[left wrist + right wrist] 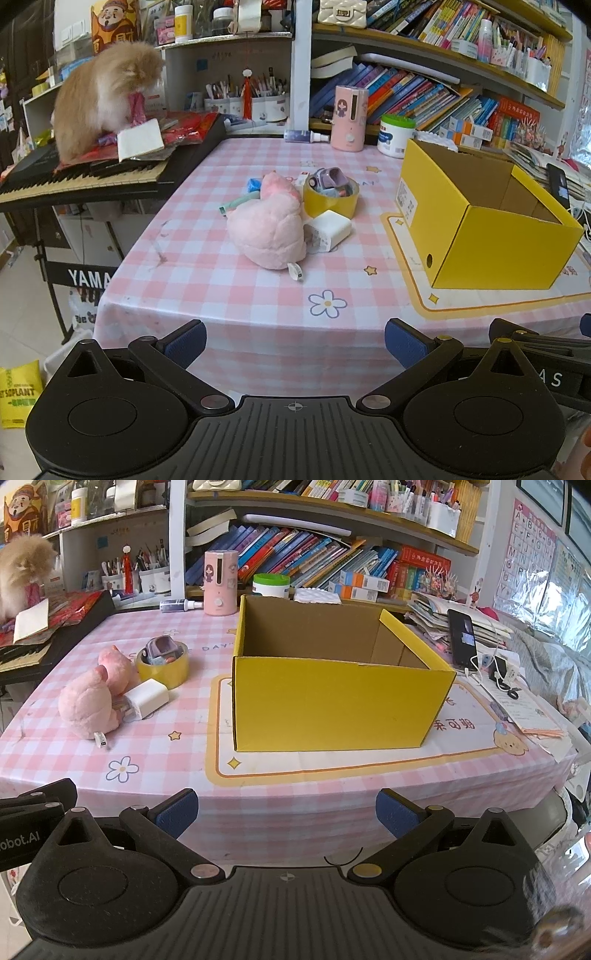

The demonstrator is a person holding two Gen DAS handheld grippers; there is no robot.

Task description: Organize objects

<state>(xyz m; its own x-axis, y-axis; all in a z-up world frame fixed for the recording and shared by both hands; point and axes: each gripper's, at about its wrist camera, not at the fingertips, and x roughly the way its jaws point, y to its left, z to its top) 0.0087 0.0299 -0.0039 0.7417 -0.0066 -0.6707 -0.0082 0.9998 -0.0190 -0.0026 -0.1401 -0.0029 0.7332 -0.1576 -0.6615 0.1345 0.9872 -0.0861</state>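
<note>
Both grippers, left and right, hover at the surface edge, jaws released and empty; pink plush lies left of the yellow box.

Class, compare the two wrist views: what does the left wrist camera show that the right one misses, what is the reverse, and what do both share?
Only the left view shows the keyboard's keys, the Yamaha stand and a blue packet behind the toy. Only the right view shows the phone, the alphabet poster and the box's bare inside. Both show the pink plush toy, tape roll, white charger, yellow box and open grippers.
</note>
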